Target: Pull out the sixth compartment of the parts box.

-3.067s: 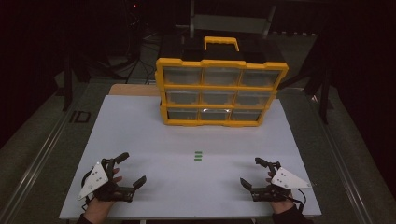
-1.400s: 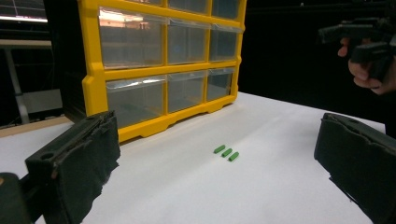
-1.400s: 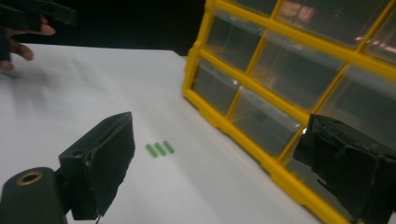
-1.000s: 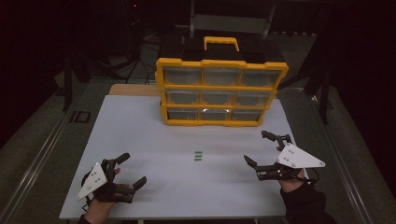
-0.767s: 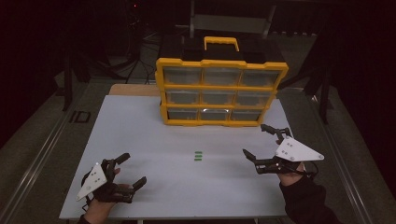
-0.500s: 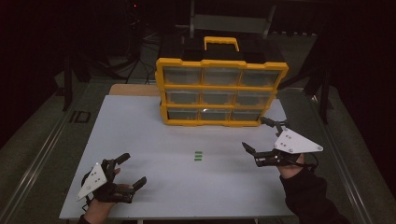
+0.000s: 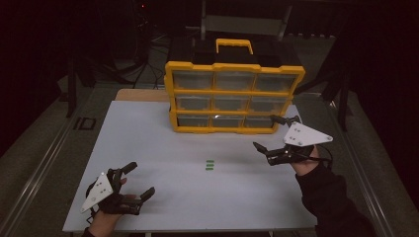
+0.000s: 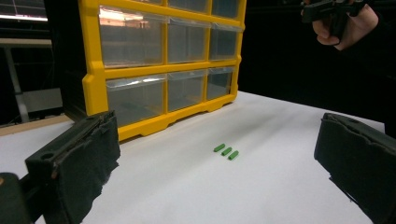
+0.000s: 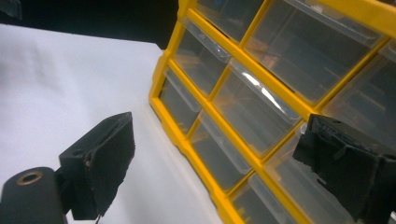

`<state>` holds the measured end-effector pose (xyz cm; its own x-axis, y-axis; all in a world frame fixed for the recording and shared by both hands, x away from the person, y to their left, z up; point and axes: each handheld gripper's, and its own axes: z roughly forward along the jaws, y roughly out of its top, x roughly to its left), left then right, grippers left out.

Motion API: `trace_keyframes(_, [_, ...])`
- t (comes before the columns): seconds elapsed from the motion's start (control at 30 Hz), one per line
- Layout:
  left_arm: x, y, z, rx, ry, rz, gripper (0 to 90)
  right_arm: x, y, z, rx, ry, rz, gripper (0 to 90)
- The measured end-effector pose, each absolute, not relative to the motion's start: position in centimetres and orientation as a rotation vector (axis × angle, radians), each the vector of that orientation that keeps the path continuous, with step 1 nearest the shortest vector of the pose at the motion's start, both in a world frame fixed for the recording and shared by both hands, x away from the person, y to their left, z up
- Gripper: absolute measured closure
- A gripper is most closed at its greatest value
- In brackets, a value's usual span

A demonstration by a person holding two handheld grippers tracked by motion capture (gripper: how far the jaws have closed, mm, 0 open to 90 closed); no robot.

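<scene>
Drawer cabinet: glossy yellow plastic frame, clear smooth plastic drawers catching glare. Surface: matt white, smooth. Right gripper: jaws padded in rough matt black foam, frayed edges; flat grey plate on top.

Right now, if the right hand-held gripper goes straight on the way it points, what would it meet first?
Most likely the yellow plastic drawer cabinet. The right hand-held gripper, jaws open, points at the clear drawer fronts in the cabinet's lower rows, and nothing lies between. Which drawer exactly is hard to tell.
</scene>
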<state>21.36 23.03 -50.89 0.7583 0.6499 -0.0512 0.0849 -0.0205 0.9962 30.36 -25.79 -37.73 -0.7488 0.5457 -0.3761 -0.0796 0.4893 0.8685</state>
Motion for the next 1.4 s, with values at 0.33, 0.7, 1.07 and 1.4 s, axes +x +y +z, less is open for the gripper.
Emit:
trace_keyframes(0.33, [21.3,23.0,-50.9,1.549,0.616,0.499,0.0,32.8,-25.4,-37.0,0.436,2.076,1.129,8.9])
trace_keyframes(0.7, [21.4,23.0,-50.9,1.552,0.615,0.497,0.0,35.2,-25.0,-36.1,0.358,2.110,1.004,8.3])
trace_keyframes(1.07, [21.3,23.1,-51.0,1.550,0.617,0.496,0.0,36.0,-24.4,-35.8,0.275,2.122,0.931,8.5])
trace_keyframes(1.4, [21.3,23.0,-51.0,1.554,0.622,0.494,0.0,36.6,-24.8,-35.6,0.257,2.121,0.911,8.7])
